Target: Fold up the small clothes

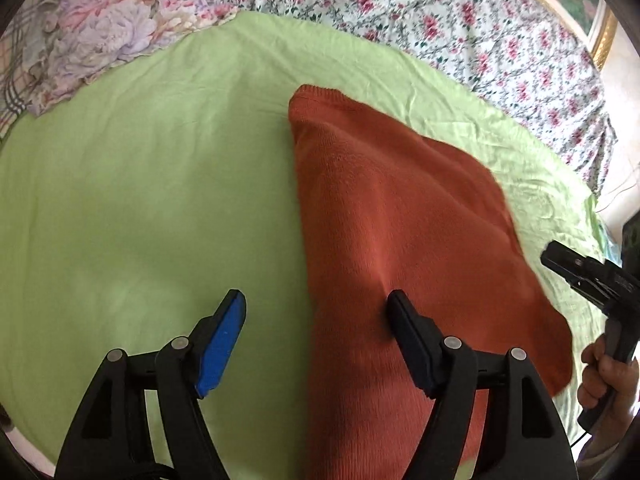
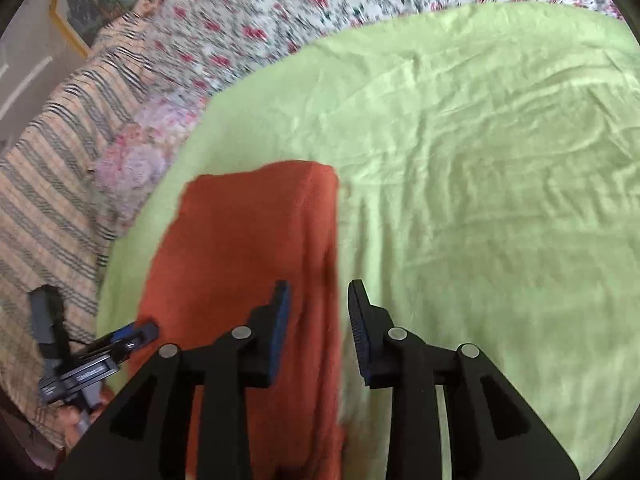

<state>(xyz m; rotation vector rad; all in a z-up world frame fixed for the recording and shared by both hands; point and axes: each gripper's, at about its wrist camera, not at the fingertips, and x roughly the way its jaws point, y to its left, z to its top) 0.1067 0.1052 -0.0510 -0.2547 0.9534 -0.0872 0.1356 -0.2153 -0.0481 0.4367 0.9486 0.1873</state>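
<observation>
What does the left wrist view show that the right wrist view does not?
Only the left wrist view shows the person's hand gripping the right gripper's handle. Only the right wrist view shows the striped blanket beside the green sheet. Both show the orange knit garment folded on the green sheet, the floral bedding behind, and the left gripper and right gripper, both open with nothing clamped.

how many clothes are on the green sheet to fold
1: an orange knit lying on the green sheet, already folded over. More may lie outside both views.
</observation>
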